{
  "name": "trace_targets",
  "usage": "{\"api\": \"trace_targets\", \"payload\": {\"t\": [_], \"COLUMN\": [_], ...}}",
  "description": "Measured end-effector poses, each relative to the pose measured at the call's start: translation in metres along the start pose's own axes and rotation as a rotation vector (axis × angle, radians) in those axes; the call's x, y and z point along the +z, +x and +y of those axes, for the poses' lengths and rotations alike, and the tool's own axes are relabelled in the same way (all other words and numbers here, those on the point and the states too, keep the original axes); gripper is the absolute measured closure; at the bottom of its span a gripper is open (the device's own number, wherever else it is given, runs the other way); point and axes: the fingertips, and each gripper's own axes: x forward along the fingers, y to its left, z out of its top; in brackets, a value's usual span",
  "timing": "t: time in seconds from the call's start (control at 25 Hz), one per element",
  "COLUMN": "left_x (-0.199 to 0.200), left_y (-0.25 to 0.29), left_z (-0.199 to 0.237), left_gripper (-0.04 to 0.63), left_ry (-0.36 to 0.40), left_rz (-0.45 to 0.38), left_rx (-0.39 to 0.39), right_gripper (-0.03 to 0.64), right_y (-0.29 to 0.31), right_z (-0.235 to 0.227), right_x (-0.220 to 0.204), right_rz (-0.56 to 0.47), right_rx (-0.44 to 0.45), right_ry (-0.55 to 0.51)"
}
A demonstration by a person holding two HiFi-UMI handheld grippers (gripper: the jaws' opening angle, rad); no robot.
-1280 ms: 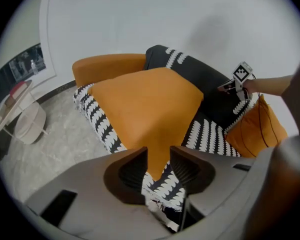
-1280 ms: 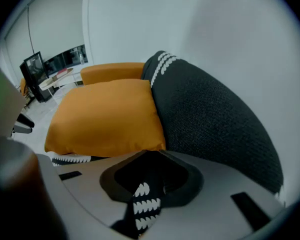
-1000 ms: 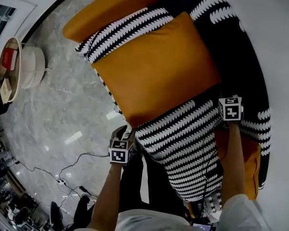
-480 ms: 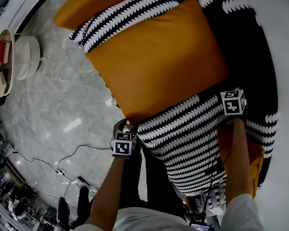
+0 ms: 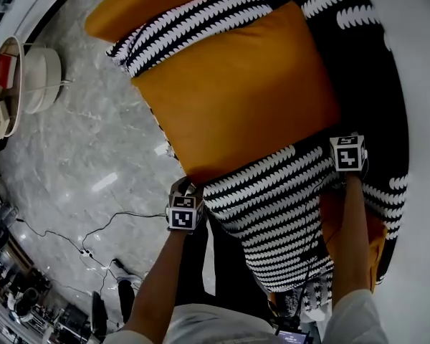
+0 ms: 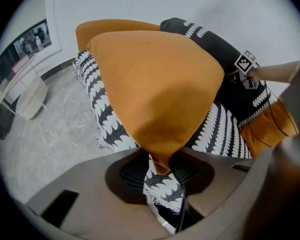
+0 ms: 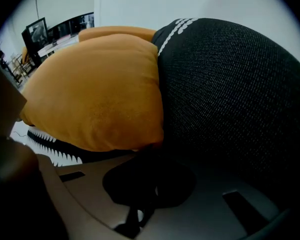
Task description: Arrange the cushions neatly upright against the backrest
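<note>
The square orange cushion, smooth and plump, lay slantwise across the sofa seat. One edge touched the dark, coarse-knit backrest, which bore rows of white leaf-like marks. A cushion in black-and-white scalloped stripes sat just beside it on the near side, their edges meeting.

The left gripper had just been narrowing its jaws. In the left gripper view its ribbed pads pinched the tapered near corner of the orange cushion, with a fold of the striped cloth bunched just below.

The right gripper was clenched tight at the far corner, where the orange fabric met the knit backrest. Whether any cloth was caught in it could not be made out.

A rounded orange armrest capped the sofa's far end above the glossy grey marble floor.
</note>
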Motion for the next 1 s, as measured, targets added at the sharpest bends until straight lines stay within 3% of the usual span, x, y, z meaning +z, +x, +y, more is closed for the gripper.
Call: {"api": "trace_targets", "payload": {"t": [0.28, 0.52, 0.76, 1.0], "left_x": [0.022, 0.062, 0.100, 0.144], "left_y": [-0.032, -0.088, -0.131, -0.156], "left_z": [-0.001, 0.000, 0.014, 0.031], "left_gripper": [0.472, 0.476, 0.480, 0.488], "left_ry": [0.035, 0.053, -0.054, -0.048], "left_rz": [-0.001, -0.072, -0.171, -0.240], "left_rx": [-0.013, 0.005, -0.001, -0.027], "right_gripper": [0.611, 0.612, 0.612, 0.612], "right_y": [-0.026, -0.073, -0.101, -0.121], "right_z": [-0.007, -0.018, -0.020, -0.028], "right_x": [0.021, 0.065, 0.105, 0.156], "right_rz": [-0.026, -0.020, -0.021, -0.035], "right_rx": [0.031, 0.043, 0.038, 0.017], "right_ry": [0.006, -0.039, -0.094, -0.085]}}
